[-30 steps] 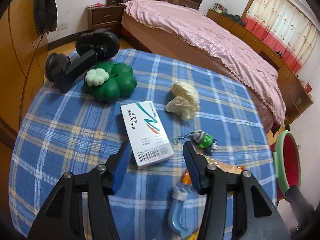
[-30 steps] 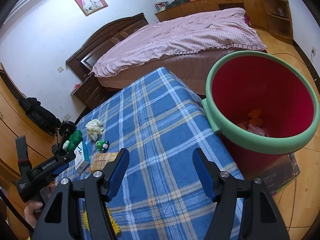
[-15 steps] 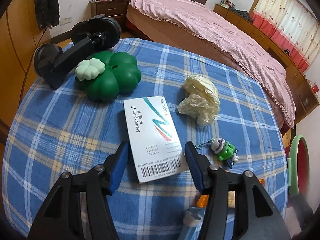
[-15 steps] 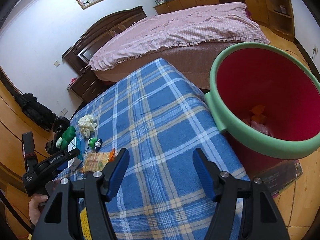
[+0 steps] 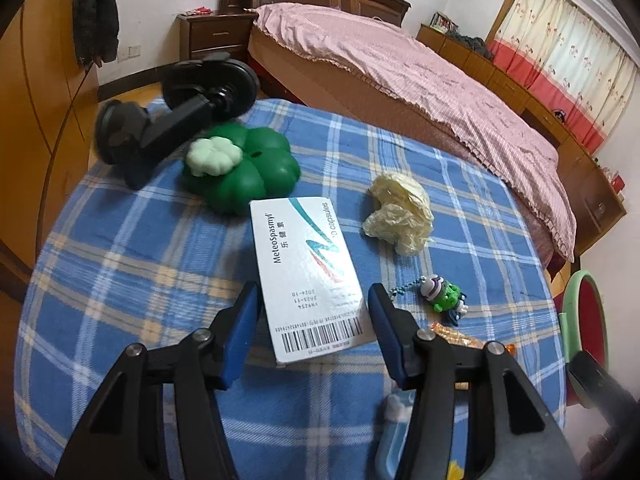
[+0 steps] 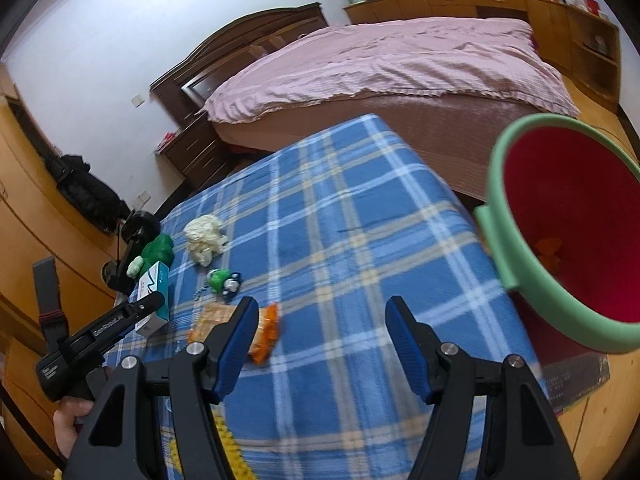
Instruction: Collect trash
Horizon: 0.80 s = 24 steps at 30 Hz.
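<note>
While the red bucket (image 6: 568, 240) with its thick green rim sits off the right edge of the table, you can see a few orange bits down at the bottom of it and not much else. On the table, which is covered in a blue plaid cloth (image 5: 120, 264), the white medicine box (image 5: 306, 280) lies flat, a long rectangular carton with its barcode end pointing toward the left gripper (image 5: 310, 330) and its far end nearly touching the green clover-shaped plastic thing (image 5: 244, 168). That gripper's blue ribbed pads stand partway apart on either side of the barcode end, and I can't see them pressing on the cardboard; there's a gap on both sides. Just right of the box is a crumpled ball of yellowish tissue (image 5: 400, 216), all wrinkly, and nearer is a little green toy keychain (image 5: 444, 294) on a bead chain. An orange crinkly snack wrapper (image 6: 240, 330) lies flat just behind the right gripper (image 6: 320, 346), whose fingers are spread fairly wide over bare cloth with nothing between them. A black suction-cup mount (image 5: 172, 108) sits at the far left corner of the table beside the clover. A bed with a pink ruffled cover (image 5: 420, 80) is behind the table.
</note>
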Each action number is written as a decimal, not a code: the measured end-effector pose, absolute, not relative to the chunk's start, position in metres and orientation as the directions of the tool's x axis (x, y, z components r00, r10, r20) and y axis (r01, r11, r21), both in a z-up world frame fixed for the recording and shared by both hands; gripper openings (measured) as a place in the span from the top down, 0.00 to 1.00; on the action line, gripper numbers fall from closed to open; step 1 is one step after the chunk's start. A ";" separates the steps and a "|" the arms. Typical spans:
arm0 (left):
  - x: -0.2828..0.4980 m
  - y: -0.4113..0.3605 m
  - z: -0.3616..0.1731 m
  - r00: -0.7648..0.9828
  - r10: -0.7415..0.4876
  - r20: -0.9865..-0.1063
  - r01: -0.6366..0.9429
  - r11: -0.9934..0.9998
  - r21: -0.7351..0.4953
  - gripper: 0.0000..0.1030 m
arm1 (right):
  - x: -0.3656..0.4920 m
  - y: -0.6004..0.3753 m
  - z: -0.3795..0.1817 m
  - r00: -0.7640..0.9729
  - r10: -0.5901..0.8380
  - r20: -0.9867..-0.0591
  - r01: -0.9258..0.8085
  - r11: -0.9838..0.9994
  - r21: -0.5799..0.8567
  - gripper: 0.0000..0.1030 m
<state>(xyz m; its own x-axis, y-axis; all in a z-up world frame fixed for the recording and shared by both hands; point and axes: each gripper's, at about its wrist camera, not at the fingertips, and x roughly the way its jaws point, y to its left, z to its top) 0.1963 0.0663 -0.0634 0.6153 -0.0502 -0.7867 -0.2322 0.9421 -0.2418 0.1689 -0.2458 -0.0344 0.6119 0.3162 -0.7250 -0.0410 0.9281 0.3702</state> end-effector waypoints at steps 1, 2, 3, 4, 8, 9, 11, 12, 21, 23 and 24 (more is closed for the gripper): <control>0.193 0.069 -0.062 0.618 -0.049 -0.785 -0.237 0.940 -0.245 0.46 | 0.171 -0.241 -0.034 0.608 0.320 -0.727 -0.052 0.929 0.366 0.33; 0.190 0.072 -0.060 0.622 -0.048 -0.782 -0.240 0.938 -0.249 0.46 | 0.174 -0.234 -0.034 0.601 0.328 -0.729 -0.069 0.930 0.362 0.33; 0.187 0.075 -0.058 0.625 -0.045 -0.779 -0.245 0.937 -0.251 0.46 | 0.176 -0.229 -0.034 0.597 0.332 -0.730 -0.078 0.930 0.359 0.33; 0.184 0.079 -0.057 0.629 -0.040 -0.777 -0.250 0.935 -0.251 0.46 | 0.179 -0.223 -0.034 0.591 0.337 -0.733 -0.091 0.931 0.354 0.33; 0.174 0.089 -0.053 0.638 -0.012 -0.770 -0.268 0.934 -0.237 0.46 | 0.191 -0.198 -0.039 0.566 0.351 -0.746 -0.145 0.933 0.330 0.33; 0.171 0.091 -0.053 0.641 -0.008 -0.768 -0.272 0.933 -0.237 0.46 | 0.194 -0.192 -0.040 0.561 0.353 -0.748 -0.158 0.933 0.323 0.33; 0.169 0.095 -0.053 0.643 -0.004 -0.766 -0.280 0.930 -0.239 0.46 | 0.202 -0.177 -0.044 0.547 0.352 -0.759 -0.188 0.936 0.298 0.33; 0.168 0.097 -0.054 0.643 -0.004 -0.766 -0.283 0.928 -0.242 0.46 | 0.204 -0.173 -0.046 0.542 0.351 -0.764 -0.196 0.936 0.291 0.33; 0.165 0.107 -0.062 0.641 -0.014 -0.767 -0.297 0.917 -0.266 0.46 | 0.229 -0.130 -0.067 0.479 0.335 -0.811 -0.284 0.934 0.218 0.34; 0.165 0.108 -0.063 0.642 -0.017 -0.767 -0.297 0.916 -0.269 0.46 | 0.233 -0.125 -0.069 0.474 0.331 -0.816 -0.294 0.933 0.208 0.34; 0.166 0.108 -0.064 0.641 -0.017 -0.767 -0.298 0.916 -0.269 0.46 | 0.236 -0.122 -0.070 0.472 0.329 -0.818 -0.299 0.933 0.202 0.35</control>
